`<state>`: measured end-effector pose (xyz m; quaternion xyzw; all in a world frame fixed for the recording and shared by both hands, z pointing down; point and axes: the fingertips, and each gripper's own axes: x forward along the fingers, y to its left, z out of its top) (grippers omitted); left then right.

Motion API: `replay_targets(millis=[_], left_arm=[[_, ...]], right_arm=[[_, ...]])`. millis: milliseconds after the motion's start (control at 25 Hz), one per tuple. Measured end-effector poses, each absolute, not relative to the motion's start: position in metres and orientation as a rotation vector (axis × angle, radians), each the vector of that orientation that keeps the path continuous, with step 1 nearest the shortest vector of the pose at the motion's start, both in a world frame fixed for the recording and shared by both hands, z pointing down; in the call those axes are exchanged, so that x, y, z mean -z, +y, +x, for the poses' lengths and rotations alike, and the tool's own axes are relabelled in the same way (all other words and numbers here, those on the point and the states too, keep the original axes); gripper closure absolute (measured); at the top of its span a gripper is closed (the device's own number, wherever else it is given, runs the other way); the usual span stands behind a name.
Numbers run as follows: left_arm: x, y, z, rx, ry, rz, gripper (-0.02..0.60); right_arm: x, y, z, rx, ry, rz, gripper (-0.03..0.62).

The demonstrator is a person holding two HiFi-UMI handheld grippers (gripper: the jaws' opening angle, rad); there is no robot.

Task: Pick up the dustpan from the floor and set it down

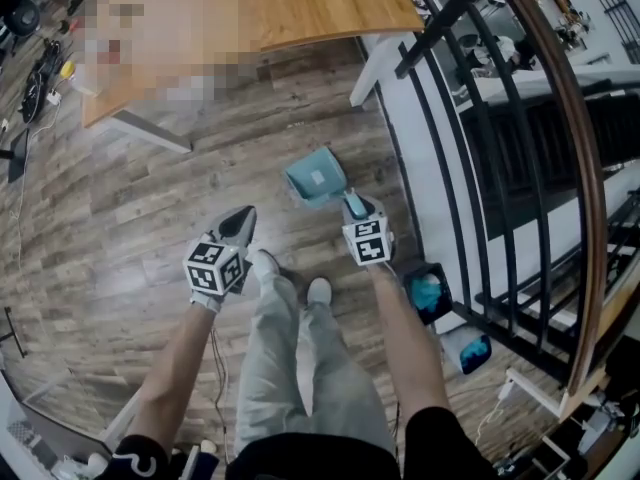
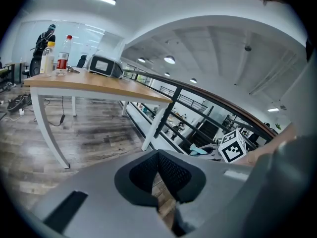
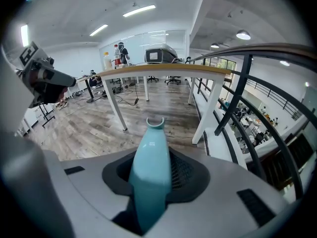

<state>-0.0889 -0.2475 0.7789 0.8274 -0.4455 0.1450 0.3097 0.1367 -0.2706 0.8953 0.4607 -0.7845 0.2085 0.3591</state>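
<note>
Two jaws of the right gripper are seen clamped on the handle of the dustpan, which fills the gap between the pads. The left gripper is held with its jaws together and nothing between them.

Beneath both claws a floor of grey-brown wooden planks is laid. The dustpan is held low over these boards, just ahead of the right gripper; whether its lip touches them cannot be told. Farther out, a table with a wooden top and white legs is set, and bottles and a grey device are seen on it in the left gripper view. To the right the floor is bounded by a white ledge and a railing of black bars capped by a curved wooden handrail.

Both bare forearms are stretched down and forward from dark sleeves, and both grippers are pointed down at the floor. The left gripper is kept near the dustpan's left side but apart from it, just above a white shoe. A marker cube is carried on the right gripper, another on the left.

The dustpan is made of glossy pale teal plastic. Its scoop is squarish, with a lighter rectangular patch in the middle. Its handle is flattened and smooth, and is finished with a small U-shaped notch at the tip.
</note>
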Motion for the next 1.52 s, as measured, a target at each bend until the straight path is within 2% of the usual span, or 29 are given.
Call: replay_targets(millis=[80, 280, 760, 960, 1200, 1520], left_arm=[[-0.779, -0.242, -0.085, -0.395, -1.168, 2.189, 0.583], [-0.772, -0.231, -0.078, -0.402, -1.165, 2.193, 0.583], [-0.698, -0.211, -0.061, -0.381, -1.200, 2.235, 0.583], [-0.635, -0.208, -0.057, -0.318, -1.274, 2.270, 0.583], [-0.560, -0.191, -0.062, -0.174, -1.318, 2.290, 0.583], [-0.475, -0.172, -0.071, 0.029, -1.365, 2.319, 0.583]], right_arm=[[-0.897, -0.265, 0.136, -0.564, -2.018, 1.181, 0.478], [-0.892, -0.250, 0.134, -0.626, -2.036, 1.158, 0.380], [-0.785, -0.236, 0.147, -0.584, -2.163, 1.155, 0.370], [-0.711, -0.240, 0.150, -0.534, -2.222, 1.180, 0.447], [-0.629, -0.235, 0.151, -0.440, -2.326, 1.222, 0.585], [-0.511, -0.220, 0.145, -0.260, -2.486, 1.257, 0.598]])
